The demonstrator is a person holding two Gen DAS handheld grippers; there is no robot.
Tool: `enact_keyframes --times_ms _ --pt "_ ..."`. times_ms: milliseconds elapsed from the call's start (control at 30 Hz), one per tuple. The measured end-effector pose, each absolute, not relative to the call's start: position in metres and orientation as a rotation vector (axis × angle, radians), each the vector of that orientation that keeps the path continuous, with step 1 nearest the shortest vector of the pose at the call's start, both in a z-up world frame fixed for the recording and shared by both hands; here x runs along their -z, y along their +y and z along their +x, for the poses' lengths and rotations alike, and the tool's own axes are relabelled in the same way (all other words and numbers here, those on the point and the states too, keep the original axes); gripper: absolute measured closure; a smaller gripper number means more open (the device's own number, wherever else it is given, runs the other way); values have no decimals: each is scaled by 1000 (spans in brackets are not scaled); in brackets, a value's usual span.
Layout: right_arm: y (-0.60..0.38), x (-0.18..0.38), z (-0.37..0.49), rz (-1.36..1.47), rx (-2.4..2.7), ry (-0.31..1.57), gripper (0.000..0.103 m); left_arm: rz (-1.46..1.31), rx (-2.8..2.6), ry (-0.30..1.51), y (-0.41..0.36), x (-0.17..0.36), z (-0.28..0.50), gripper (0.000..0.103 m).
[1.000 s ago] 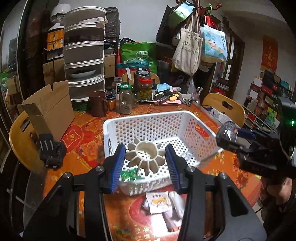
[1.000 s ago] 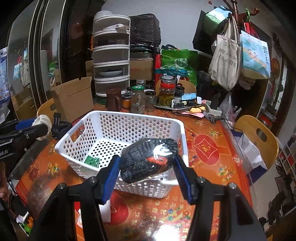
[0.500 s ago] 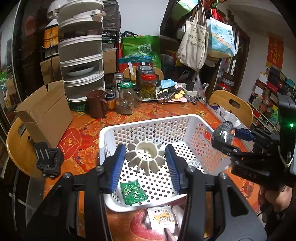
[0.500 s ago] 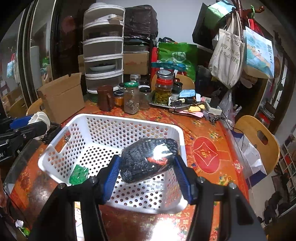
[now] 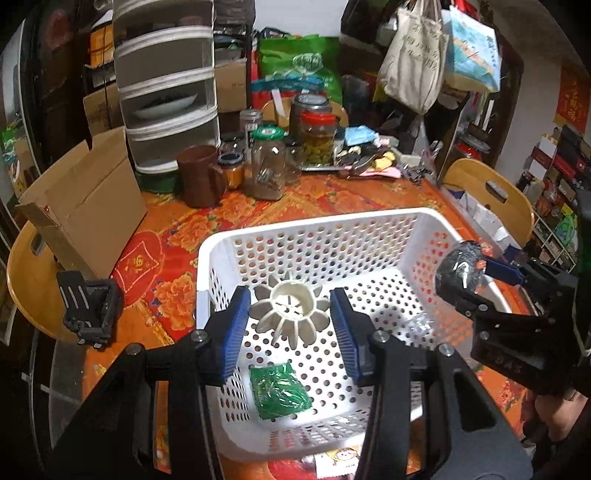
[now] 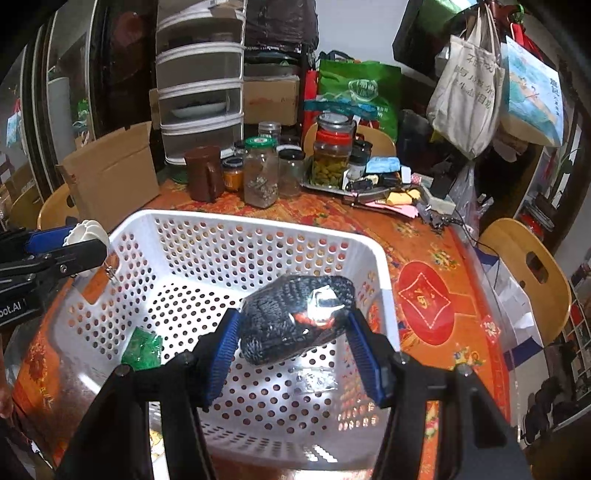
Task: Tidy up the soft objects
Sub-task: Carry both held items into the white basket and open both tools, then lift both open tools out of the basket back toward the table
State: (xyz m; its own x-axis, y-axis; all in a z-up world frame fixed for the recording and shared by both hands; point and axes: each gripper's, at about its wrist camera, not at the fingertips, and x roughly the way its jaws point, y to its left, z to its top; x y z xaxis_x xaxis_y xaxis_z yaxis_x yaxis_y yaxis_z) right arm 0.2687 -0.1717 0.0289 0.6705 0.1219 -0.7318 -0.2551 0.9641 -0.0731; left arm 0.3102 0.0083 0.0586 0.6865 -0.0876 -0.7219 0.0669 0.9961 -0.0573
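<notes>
Table (image 6: 424,258) with red-orange floral cloth. Yellow wooden chairs (image 6: 532,273) around it. White wall (image 6: 358,33) behind. Tiered rack (image 6: 199,85) and hanging tote bags (image 6: 469,92) at the far side.

I see a white perforated basket (image 5: 369,236) on a red-orange floral tablecloth (image 5: 258,206). My gripper pads (image 6: 221,350) are blue; the wrapped knit item (image 6: 295,317) is black, the packet (image 5: 279,389) green.

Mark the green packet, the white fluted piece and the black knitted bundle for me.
green packet (image 5: 277,390): left wrist view, centre of its wrapper, on the basket floor.
white fluted piece (image 5: 293,302): left wrist view, its round hub, between the left claw's pads.
black knitted bundle (image 6: 291,321): right wrist view, middle of its knit surface, in the right claw.
</notes>
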Motion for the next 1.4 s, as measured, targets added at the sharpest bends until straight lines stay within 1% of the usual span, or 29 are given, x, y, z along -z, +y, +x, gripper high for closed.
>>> enact_keyframes --times_ms 400,667,700,733,767,800,833,867,967,1000,1033,1100,1133,1200,1267,1400 --pt "-161 -3 289 -213 -223 868 44 -19 72 907 9 -15 335 61" --pt "-161 6 287 -217 -236 879 43 -10 74 910 5 -3 334 60" --pt "-162 6 286 -215 -237 876 42 -12 74 906 6 -3 333 59" --pt "-163 6 286 -210 -238 874 41 -14 72 903 7 -4 332 55" --pt "-165 5 285 -198 -247 871 37 -16 70 900 8 -4 332 52" --pt "-166 4 285 -190 -252 868 30 -19 67 895 9 -4 331 47" --pt "-167 4 283 -183 -256 864 26 -21 67 888 11 -6 329 43" --pt "-168 2 282 -177 -260 854 18 -19 66 883 11 -7 328 42" --pt "-170 -1 276 -166 -270 835 15 -12 64 865 11 -13 323 38" --pt "-171 -2 274 -162 -273 832 12 -9 68 854 10 -16 320 33" --pt "-172 -4 273 -158 -273 825 10 -3 67 836 10 -20 315 24" --pt "-175 -7 268 -153 -269 809 5 3 58 814 10 -27 309 10" --pt "-176 -8 266 -151 -269 804 4 8 55 800 11 -31 304 5" --pt "-179 -12 259 -139 -273 796 0 15 61 783 11 -37 296 2" --pt "-181 -16 252 -142 -268 786 0 19 57 770 12 -42 287 0" --pt "-185 -26 236 -139 -261 760 0 19 55 750 14 -51 269 0"
